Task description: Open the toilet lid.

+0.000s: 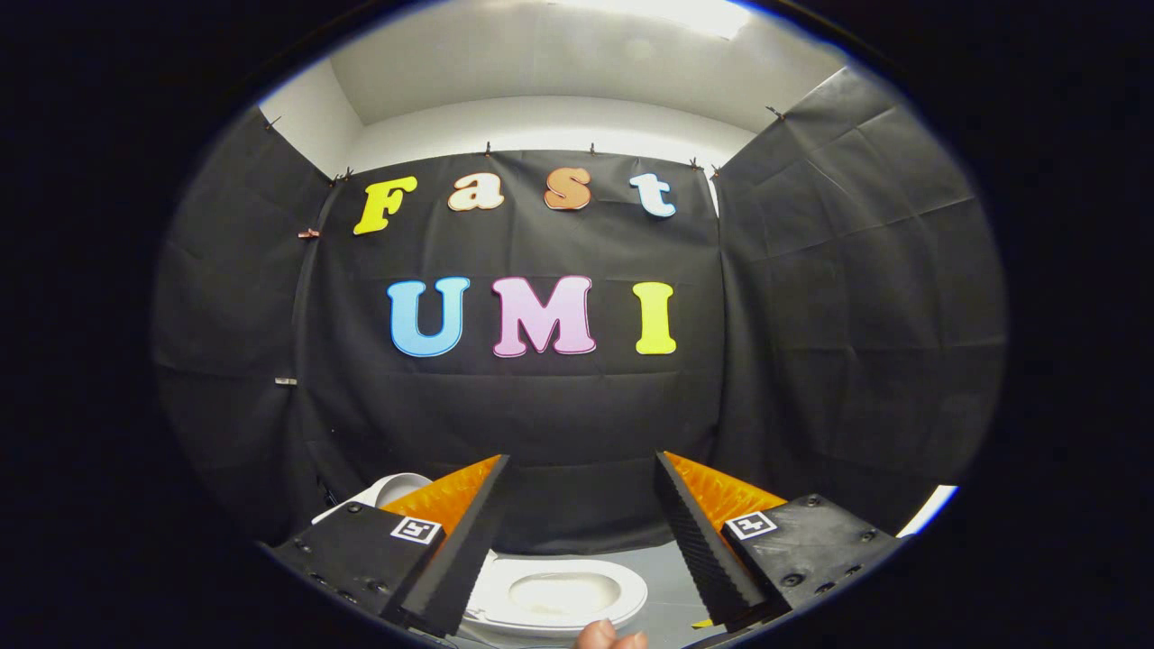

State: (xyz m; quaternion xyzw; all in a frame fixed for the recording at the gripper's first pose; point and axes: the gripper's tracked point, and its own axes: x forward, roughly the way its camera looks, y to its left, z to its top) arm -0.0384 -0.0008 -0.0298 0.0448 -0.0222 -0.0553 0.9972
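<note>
A white toilet (554,595) sits low between my two fingers, well below their tips. Its oval seat ring and the pale bowl inside it are exposed. Another white curved part (389,491) shows behind my left finger; whether it is the lid or the tank I cannot tell. My gripper (581,458) is open, its fingers spread wide with nothing between them, and it points at the black cloth wall above the toilet.
Black cloth walls (811,315) close the booth at the back and on both sides. Grey floor (669,568) lies right of the toilet. A person's fingertips (609,636) show just in front of the seat.
</note>
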